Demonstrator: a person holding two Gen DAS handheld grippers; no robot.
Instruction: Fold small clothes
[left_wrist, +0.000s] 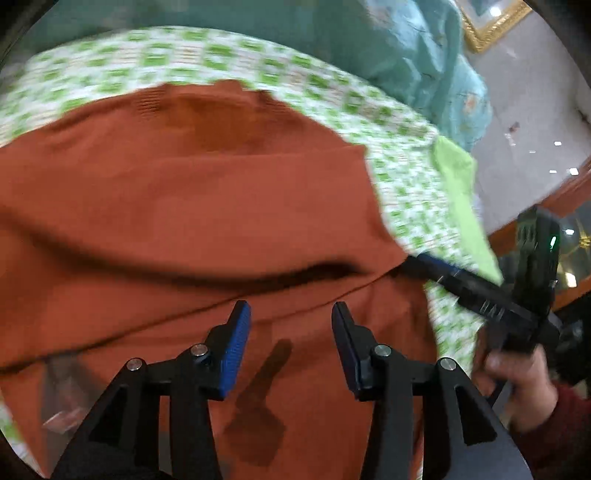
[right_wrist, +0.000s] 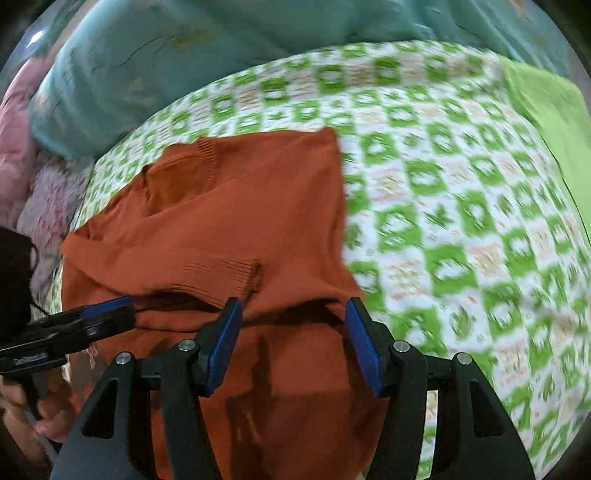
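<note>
A rust-orange knit sweater (left_wrist: 192, 206) lies partly folded on a green-and-white checked bedsheet (left_wrist: 402, 173). Its ribbed cuff (right_wrist: 221, 273) lies across the body, and the neckline (right_wrist: 177, 177) is at the far end. My left gripper (left_wrist: 291, 314) is open and empty, just above the sweater's near part. My right gripper (right_wrist: 293, 314) is open and empty over the sweater's (right_wrist: 236, 221) near right edge. The right gripper's fingers (left_wrist: 439, 269) show in the left wrist view at the sweater's right edge. The left gripper's fingers (right_wrist: 107, 314) show at the left in the right wrist view.
A teal quilt (right_wrist: 147, 66) is bunched at the far side of the bed. A lime-green cloth (right_wrist: 546, 110) lies at the bed's right. Pink fabric (right_wrist: 22, 147) sits at the far left. The bed edge and a tiled floor (left_wrist: 535, 103) are to the right.
</note>
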